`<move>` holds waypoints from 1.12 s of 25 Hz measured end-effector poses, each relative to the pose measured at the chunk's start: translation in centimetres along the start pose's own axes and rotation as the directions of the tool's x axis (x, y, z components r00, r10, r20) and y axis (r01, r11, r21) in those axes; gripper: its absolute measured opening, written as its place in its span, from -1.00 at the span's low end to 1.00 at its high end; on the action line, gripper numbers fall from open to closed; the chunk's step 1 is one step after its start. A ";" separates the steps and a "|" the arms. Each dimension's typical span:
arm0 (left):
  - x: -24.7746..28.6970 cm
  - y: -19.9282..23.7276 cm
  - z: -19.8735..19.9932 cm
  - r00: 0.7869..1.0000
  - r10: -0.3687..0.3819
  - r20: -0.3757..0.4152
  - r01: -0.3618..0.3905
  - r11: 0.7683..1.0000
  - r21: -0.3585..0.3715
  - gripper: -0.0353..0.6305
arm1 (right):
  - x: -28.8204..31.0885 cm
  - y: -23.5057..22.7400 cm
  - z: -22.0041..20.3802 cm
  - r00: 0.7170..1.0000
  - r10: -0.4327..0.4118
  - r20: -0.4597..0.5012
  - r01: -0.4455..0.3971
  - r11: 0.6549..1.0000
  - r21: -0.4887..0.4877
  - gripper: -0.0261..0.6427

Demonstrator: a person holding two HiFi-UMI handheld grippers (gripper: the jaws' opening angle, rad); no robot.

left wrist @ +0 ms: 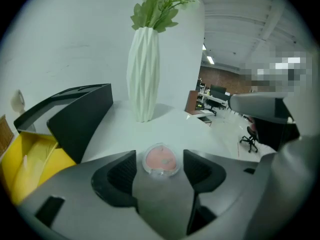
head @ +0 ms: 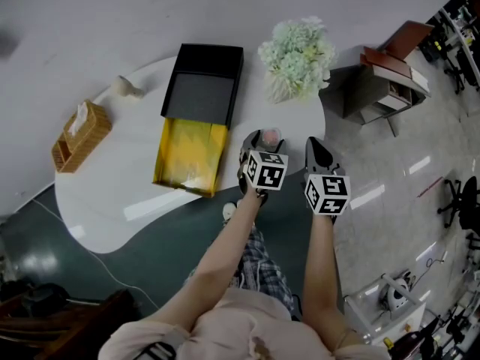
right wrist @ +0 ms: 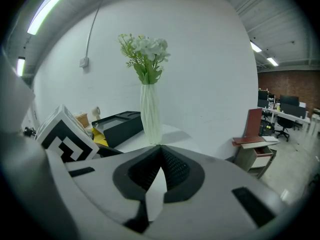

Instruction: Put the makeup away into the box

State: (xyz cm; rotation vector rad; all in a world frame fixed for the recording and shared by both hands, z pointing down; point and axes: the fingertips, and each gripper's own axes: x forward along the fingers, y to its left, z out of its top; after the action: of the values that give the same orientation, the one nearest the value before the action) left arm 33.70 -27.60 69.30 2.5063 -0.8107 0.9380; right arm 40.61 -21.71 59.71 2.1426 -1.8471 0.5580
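A round clear compact with pink powder (left wrist: 160, 160) lies on the white table (head: 112, 201) near its right edge, also seen as the compact (head: 271, 135) from the head view. My left gripper (left wrist: 159, 168) straddles it, jaws apart, a gap showing on each side of the compact. From above, the left gripper (head: 262, 144) sits just right of the box's pulled-out yellow drawer (head: 191, 152). The black box (head: 202, 88) lies behind the drawer. My right gripper (head: 316, 148) hovers beside the left one, off the table's edge, its tips meeting in the right gripper (right wrist: 160, 148) view, nothing between them.
A white ribbed vase of pale flowers (head: 296, 55) stands at the table's back right, close behind the compact. A wicker tissue box (head: 81, 135) and a small cream object (head: 126, 87) sit at the left. A low cabinet (head: 375, 88) stands on the floor to the right.
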 end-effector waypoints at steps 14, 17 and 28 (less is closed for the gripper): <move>-3.5 0.5 2.1 0.996 -0.004 0.092 -0.001 0.999 0.053 -0.17 | -0.1 0.5 0.6 1.000 -0.009 0.002 0.009 1.000 0.001 -0.88; -6.6 1.1 3.7 0.989 -0.010 0.149 0.003 0.999 0.048 -0.17 | -0.1 1.8 1.4 1.000 0.007 0.014 -0.007 1.000 0.006 -0.88; -16.1 12.2 5.3 0.955 0.171 0.241 -0.155 0.984 -0.086 -0.17 | 3.3 13.4 7.0 0.975 0.215 0.060 -0.210 0.975 -0.077 -0.88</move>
State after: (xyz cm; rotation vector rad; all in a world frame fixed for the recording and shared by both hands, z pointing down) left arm 18.80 -33.41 55.87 2.5613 -1.1219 0.6399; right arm 28.62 -29.86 54.22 1.9553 -2.1167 0.4607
